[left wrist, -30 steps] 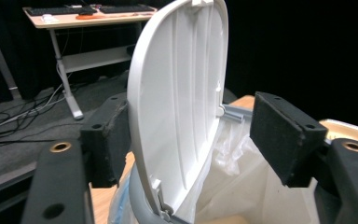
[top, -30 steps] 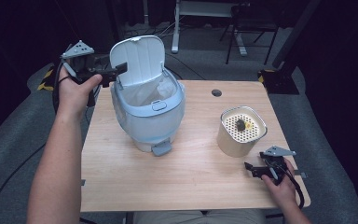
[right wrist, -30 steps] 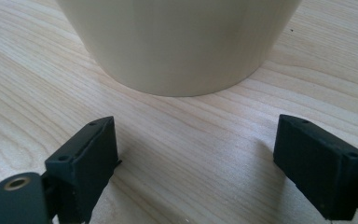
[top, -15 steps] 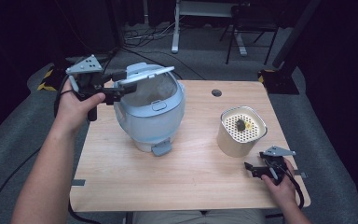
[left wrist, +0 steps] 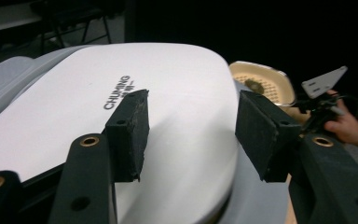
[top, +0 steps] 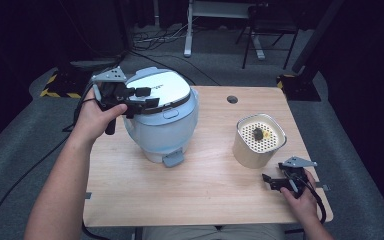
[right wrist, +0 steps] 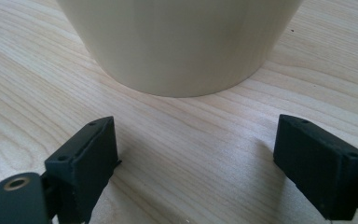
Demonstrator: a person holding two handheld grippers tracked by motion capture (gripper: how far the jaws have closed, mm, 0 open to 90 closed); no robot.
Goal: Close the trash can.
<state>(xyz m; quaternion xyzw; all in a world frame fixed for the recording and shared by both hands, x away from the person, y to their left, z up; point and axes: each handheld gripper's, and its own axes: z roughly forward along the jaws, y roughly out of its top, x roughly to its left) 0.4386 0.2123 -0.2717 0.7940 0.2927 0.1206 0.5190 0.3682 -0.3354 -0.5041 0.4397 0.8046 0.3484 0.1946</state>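
Closing lid: cooker point(top: 162, 120) lid point(top: 157, 89) nearly flat, thin dark gap at its front edge; judged not yet latched.
Left gripper point(top: 145, 97): over lid's left rim, jaws parted and just narrowing, nothing between them; pads point(left wrist: 129, 133) hover above white lid top point(left wrist: 121, 116), contact not certain.
Right gripper point(top: 272, 182): resting low, right of cooker, jaws wide apart, empty; points at pot wall point(right wrist: 182, 42).
Pot point(top: 259, 140): cream, perforated insert with small dark and yellow bits; right of cooker, well apart.
Cooker place: left half of table point(top: 205, 195), grey tab at its foot toward the person.
Risk 1: lid left unlatched if press stops short; cause, off-centre push from left rim.
Risk 2: pads sliding on smooth lid; cause, no grip, glossy surface.
Risk 3: cooker shifting on table; cause, sideways push with no bracing.
Surface: pale wood, grommet hole point(top: 232, 99) behind cooker, to its right.
Room: dark, grey carpet, cables and desk legs behind cooker.
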